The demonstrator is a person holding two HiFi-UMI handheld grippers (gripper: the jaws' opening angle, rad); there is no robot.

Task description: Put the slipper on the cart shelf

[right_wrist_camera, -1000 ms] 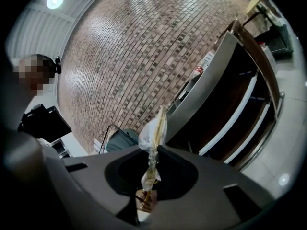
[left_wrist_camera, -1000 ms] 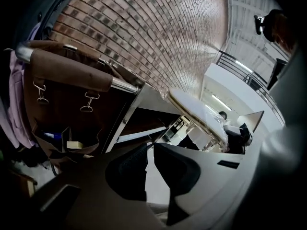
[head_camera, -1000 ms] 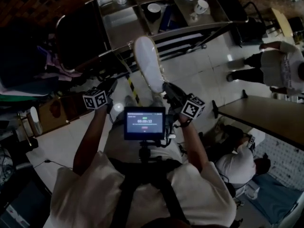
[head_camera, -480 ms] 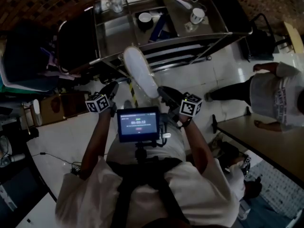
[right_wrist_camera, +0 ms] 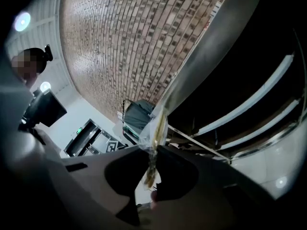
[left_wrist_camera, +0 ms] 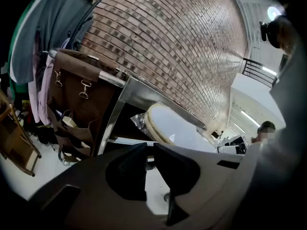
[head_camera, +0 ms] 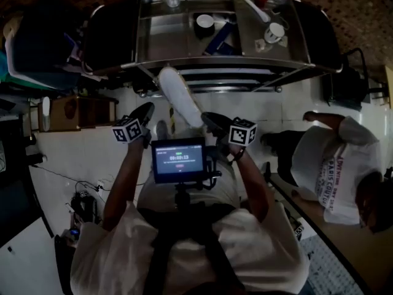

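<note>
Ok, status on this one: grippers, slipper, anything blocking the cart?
Right gripper shut on slipper. Left gripper empty, jaws near together. Slipper in the air, short of the cart. Nothing seen between them.

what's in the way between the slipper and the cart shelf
Nothing visible. The slipper in the right gripper hangs just before the cart; a bowl and cups sit on the top shelf's middle and right.

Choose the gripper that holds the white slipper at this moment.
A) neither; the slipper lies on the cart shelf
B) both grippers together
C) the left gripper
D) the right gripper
D: in the right gripper view the right gripper has its jaws closed on the edge of the slipper, while the head view shows the left gripper apart from it.
</note>
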